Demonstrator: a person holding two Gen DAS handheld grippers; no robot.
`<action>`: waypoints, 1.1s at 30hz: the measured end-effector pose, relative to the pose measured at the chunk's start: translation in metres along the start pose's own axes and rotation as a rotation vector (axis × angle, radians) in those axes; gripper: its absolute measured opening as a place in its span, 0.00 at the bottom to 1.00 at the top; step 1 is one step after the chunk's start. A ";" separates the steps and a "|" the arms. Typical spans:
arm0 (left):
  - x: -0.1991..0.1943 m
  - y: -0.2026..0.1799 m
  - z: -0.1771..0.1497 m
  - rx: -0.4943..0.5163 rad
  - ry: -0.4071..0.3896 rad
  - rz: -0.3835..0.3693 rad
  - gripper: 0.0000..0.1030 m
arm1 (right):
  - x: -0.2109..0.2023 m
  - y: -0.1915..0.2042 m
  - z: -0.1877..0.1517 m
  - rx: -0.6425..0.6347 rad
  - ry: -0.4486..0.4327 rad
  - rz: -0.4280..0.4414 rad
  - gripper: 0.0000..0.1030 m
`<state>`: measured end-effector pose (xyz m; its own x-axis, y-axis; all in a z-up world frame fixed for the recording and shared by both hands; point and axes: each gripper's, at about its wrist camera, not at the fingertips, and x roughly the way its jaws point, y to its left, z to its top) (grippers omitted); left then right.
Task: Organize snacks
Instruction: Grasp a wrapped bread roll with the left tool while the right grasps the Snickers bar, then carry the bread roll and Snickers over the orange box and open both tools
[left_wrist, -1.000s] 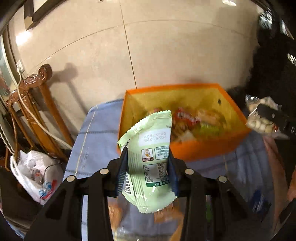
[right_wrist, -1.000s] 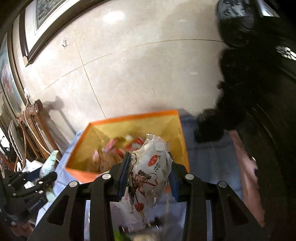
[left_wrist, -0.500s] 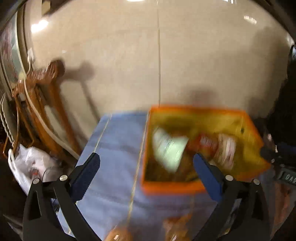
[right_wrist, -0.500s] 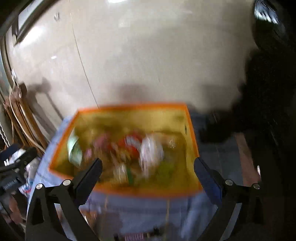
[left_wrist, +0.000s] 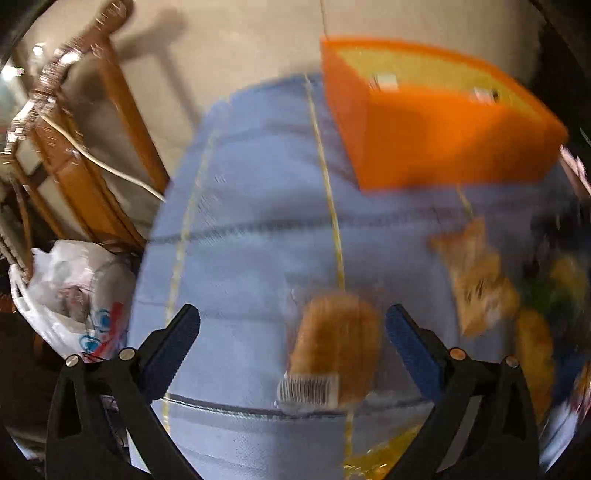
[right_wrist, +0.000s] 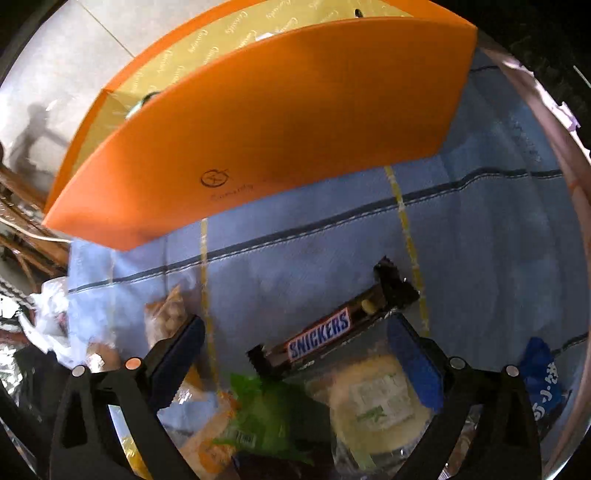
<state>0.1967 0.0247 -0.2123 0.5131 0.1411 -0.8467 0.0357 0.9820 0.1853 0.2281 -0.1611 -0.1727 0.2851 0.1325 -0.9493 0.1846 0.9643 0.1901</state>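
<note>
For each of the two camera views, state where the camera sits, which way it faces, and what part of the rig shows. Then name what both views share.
Left wrist: on the left gripper, looking steeply down at a clear-wrapped brown snack on the blue cloth; open black fingers show.
Right wrist: on the right gripper, looking down at a Snickers bar; open fingers show.
Shared: the orange box and the blue cloth.
</note>
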 end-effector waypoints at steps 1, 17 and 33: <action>0.009 0.001 -0.007 0.019 0.016 -0.004 0.96 | 0.004 0.002 0.000 0.001 0.007 -0.022 0.96; 0.018 -0.024 -0.039 0.074 0.053 -0.331 0.34 | -0.001 -0.011 -0.035 0.167 -0.013 0.089 0.16; -0.096 0.015 0.053 -0.094 -0.220 -0.328 0.34 | -0.146 0.014 -0.036 0.029 -0.341 0.227 0.16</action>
<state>0.1932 0.0192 -0.1021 0.6590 -0.2022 -0.7245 0.1548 0.9790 -0.1324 0.1548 -0.1586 -0.0407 0.6165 0.2531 -0.7456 0.1063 0.9115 0.3973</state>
